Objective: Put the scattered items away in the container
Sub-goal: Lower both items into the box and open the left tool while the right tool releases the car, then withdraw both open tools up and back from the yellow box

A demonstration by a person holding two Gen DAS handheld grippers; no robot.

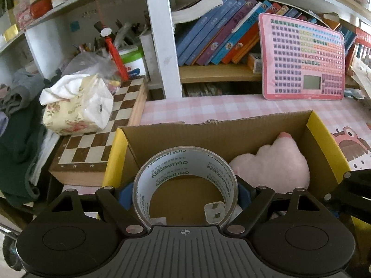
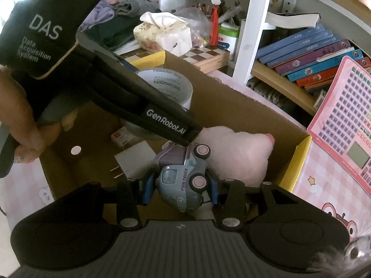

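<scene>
A cardboard box (image 1: 208, 129) with yellow flaps stands on the pink table; it also shows in the right wrist view (image 2: 231, 102). My left gripper (image 1: 185, 192) is shut on a roll of clear tape (image 1: 185, 162) and holds it over the box's left half. The roll also shows in the right wrist view (image 2: 169, 85). A pink plush (image 1: 276, 164) lies in the box's right half. A white plug adapter (image 2: 135, 162) and a small orange-and-white box (image 2: 120, 137) lie on the box floor. My right gripper (image 2: 180, 186) is shut on a blue toy truck (image 2: 183, 180) above the box.
A chessboard (image 1: 97, 139) with a tissue pack (image 1: 76, 106) sits left of the box. A pink toy tablet (image 1: 303, 58) leans on the bookshelf behind. Clothes (image 1: 16, 139) pile at far left. The left gripper's body (image 2: 148, 106) crosses the right wrist view.
</scene>
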